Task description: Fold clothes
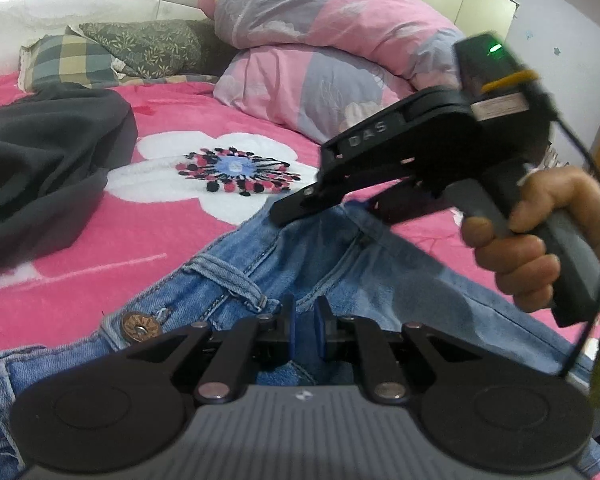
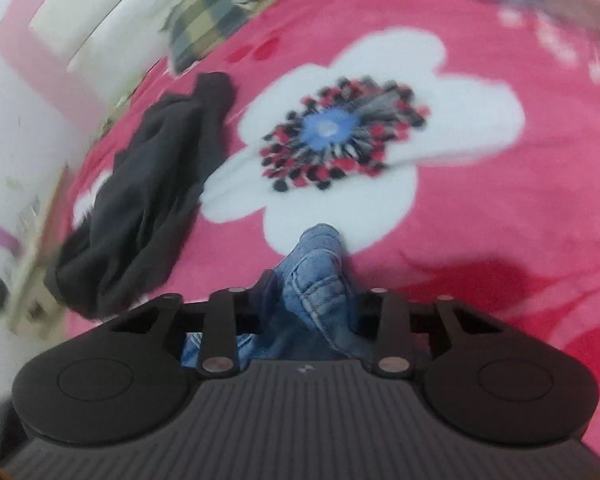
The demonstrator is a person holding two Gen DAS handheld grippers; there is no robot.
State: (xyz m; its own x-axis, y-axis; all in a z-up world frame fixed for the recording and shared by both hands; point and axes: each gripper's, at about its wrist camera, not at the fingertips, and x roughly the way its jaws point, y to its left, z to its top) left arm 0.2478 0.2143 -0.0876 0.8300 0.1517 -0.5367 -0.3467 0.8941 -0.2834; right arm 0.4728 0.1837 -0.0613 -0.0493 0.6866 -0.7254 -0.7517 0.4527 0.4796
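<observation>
A pair of blue jeans (image 1: 340, 264) lies on a bed covered by a pink blanket (image 1: 100, 240) printed with a large white flower (image 1: 236, 172); the waistband end, with its metal button (image 1: 142, 325) and a belt loop, sits nearest the left wrist camera; the left claw (image 1: 305, 326) has its blue pads (image 1: 291, 328) drawn almost together over the denim at the waistband, with only a narrow slit between them, and a fold of the fabric appears to be nipped there, though the pads hide the contact itself; the right claw (image 1: 296, 206), carried by a hand (image 1: 536, 236) wrapped round its grey handle, reaches in from the right and slants down to the far edge of the jeans; from its own blurred camera a bunched ridge of denim (image 2: 320, 280) rises between the fingers of the right claw (image 2: 312, 300), which stand a little apart; whether they press on the cloth cannot be told, since the fingertips are hidden behind the fabric; a dark grey garment (image 1: 40, 168) lies crumpled on the blanket to the left, well apart from the jeans; behind it rest a plaid pillow (image 1: 68, 60) and a leaf-patterned pillow (image 1: 148, 44), and a pink and grey quilt (image 1: 320, 40) is heaped at the back against the white headboard (image 1: 80, 4).
</observation>
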